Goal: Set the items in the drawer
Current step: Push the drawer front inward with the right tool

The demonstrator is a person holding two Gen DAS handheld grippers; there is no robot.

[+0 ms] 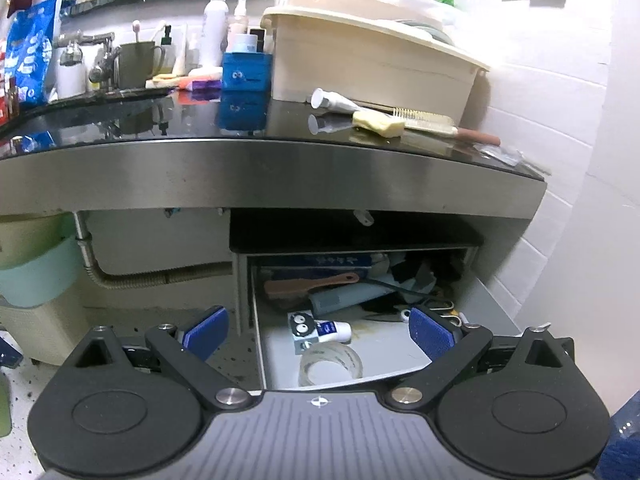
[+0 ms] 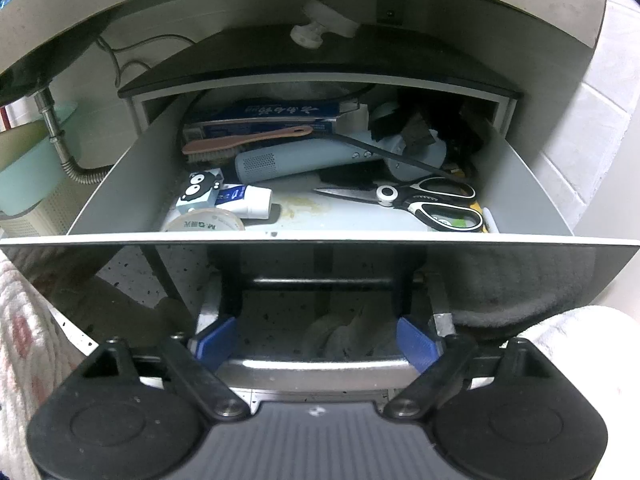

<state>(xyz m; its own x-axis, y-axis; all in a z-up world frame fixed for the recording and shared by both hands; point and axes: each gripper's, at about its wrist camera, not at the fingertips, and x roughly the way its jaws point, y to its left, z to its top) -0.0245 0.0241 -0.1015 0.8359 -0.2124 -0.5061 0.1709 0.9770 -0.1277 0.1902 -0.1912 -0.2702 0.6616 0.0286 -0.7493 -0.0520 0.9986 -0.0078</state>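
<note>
The drawer (image 2: 120, 184) under the counter stands pulled open, also in the left wrist view (image 1: 400, 344). Inside lie scissors (image 2: 424, 200), a small white tube (image 2: 248, 200), a tape roll (image 2: 208, 222), a cartoon-face box (image 2: 200, 192), a brush (image 2: 248, 142) and a pale blue cylinder (image 2: 312, 160). My right gripper (image 2: 316, 342) is open, its fingers either side of the drawer's metal handle bar (image 2: 320, 368) below the glossy black front. My left gripper (image 1: 320, 330) is open and empty above the drawer's front. On the counter lie a white tube (image 1: 334, 101), a yellow sponge (image 1: 378, 123) and a comb (image 1: 428, 120).
A cream bin (image 1: 372, 64) and a blue box (image 1: 246, 72) stand on the dark counter (image 1: 120, 120), with bottles and a cup near the tap (image 1: 100, 56). A drain hose (image 1: 160, 278) runs under the counter left of the drawer. A tiled wall (image 1: 560, 160) is on the right.
</note>
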